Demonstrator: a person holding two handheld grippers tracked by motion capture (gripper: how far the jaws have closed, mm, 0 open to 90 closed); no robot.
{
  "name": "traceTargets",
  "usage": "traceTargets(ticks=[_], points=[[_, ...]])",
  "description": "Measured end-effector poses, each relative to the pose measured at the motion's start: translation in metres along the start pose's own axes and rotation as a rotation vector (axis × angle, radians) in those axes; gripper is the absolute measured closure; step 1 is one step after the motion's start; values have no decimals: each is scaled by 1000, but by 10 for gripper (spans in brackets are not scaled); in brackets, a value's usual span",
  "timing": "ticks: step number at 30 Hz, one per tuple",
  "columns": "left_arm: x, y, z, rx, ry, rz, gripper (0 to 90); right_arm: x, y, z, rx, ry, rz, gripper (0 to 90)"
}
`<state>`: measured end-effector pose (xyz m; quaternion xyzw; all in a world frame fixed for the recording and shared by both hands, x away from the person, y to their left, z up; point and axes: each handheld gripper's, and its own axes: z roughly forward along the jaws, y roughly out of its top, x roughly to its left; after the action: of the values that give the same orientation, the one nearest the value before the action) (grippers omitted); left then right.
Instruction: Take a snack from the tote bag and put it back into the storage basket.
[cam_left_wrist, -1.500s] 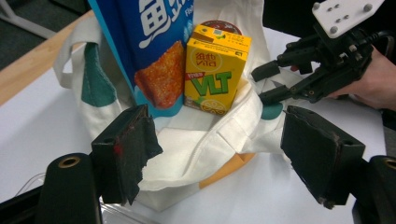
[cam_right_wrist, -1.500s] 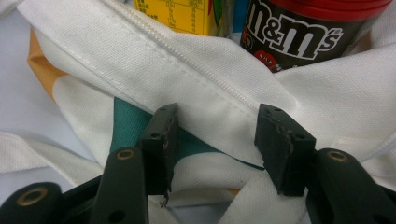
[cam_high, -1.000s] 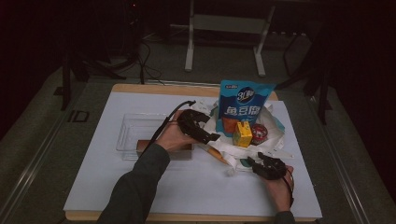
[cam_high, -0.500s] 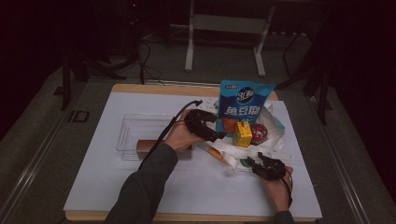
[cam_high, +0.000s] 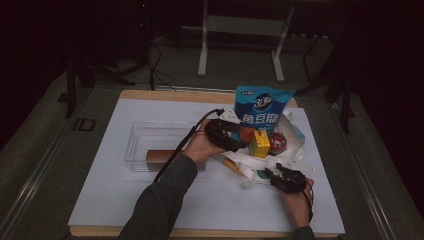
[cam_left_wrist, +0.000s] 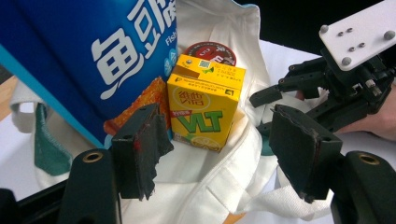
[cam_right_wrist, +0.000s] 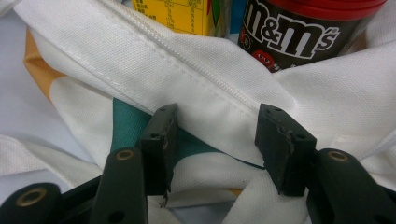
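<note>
- Reaching into the open white cloth bag (cam_high: 260, 162), the left hand-held gripper (cam_high: 239, 146) has its jaws apart; they have just been closing, and nothing is pinched between them.
- Straight ahead of that hand-held gripper, in the gap between its jaws in the left gripper view, stands a yellow lemon tea carton (cam_left_wrist: 205, 107), upright and untouched by either pad.
- Just behind the carton sits a round candy tub (cam_left_wrist: 210, 52) with a red rim, and to the carton's left leans a tall blue snack bag (cam_left_wrist: 88, 51).
- Off to the left hand-held gripper's right, the right hand-held gripper (cam_high: 274, 175) rests at the bag's near edge.
- In the right gripper view its jaws stand apart over a fold of the bag's white fabric (cam_right_wrist: 224, 93) with a teal patch below it; whether the pads press on the cloth cannot be told.
- Beyond that fold, the dark candy tub and a corner of the yellow carton stand close ahead of the right hand-held gripper.
- Behind the left hand-held gripper, by the person's forearm, a clear plastic tray (cam_high: 145, 142) lies on the white-covered counter (cam_high: 100, 200).
</note>
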<state>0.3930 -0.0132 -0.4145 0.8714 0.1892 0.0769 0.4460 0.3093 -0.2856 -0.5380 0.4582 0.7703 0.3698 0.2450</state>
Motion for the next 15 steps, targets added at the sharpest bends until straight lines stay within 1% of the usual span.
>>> traceTargets(ticks=[2,3,6,8,10,12,14,15], points=[[0,-1,5,-15,3,-12,360,1,0,0,-1,-10,-9,486],[0,0,7,-19,12,-12,359,1,0,0,-1,-11,-10,486],[0,1,12,-18,15,-10,357,2,0,0,-1,-14,-14,486],[1,1,16,-8,14,-8,358,2,0,0,-1,-14,-15,485],[2,1,19,-3,22,-6,354,2,0,0,0,-15,-14,485],[2,2,22,-5,17,-10,349,2,0,0,0,-15,-15,485],[3,4,25,1,26,-1,343,2,0,0,-1,-13,-13,485],[3,5,27,6,18,-1,340,2,0,0,-1,-14,-13,485]])
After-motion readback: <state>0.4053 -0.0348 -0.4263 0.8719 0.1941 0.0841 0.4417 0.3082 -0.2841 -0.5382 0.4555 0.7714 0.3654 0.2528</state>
